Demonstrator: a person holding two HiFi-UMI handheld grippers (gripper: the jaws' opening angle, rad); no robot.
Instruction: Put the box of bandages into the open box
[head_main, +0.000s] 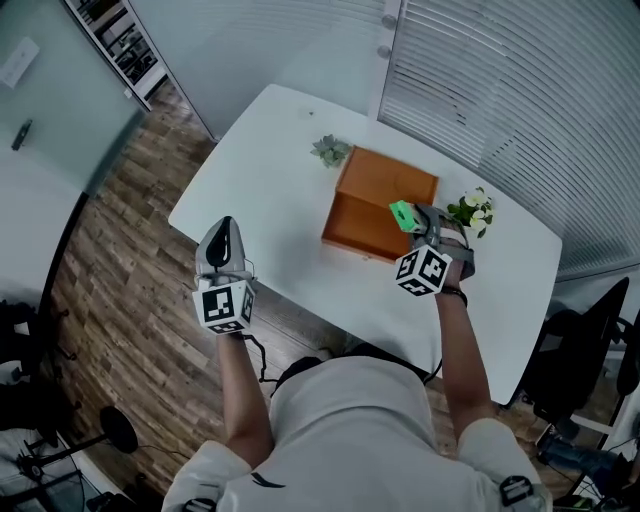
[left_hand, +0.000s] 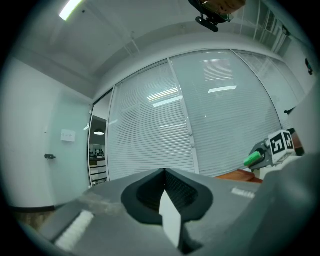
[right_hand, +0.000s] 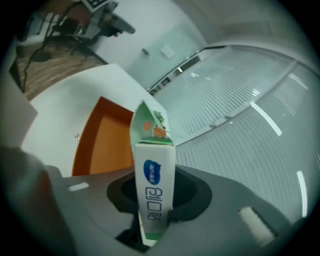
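Observation:
The orange open box (head_main: 385, 180) sits mid-table, its inside (right_hand: 100, 142) showing under my right gripper. My right gripper (head_main: 425, 232) hovers at that box's right front corner, shut on the box of bandages (head_main: 403, 214), a green and white carton (right_hand: 152, 185) standing upright between the jaws. In the left gripper view the carton (left_hand: 252, 159) shows as a small green end at the far right. My left gripper (head_main: 223, 232) is held off the table's front left edge, above the wooden floor. Its jaws (left_hand: 165, 200) meet with nothing between them.
A small succulent (head_main: 330, 150) stands at the orange box's far left corner. White flowers (head_main: 472, 210) stand just right of my right gripper. The white table (head_main: 260, 190) ends close to the person. An office chair (head_main: 590, 340) is at the right.

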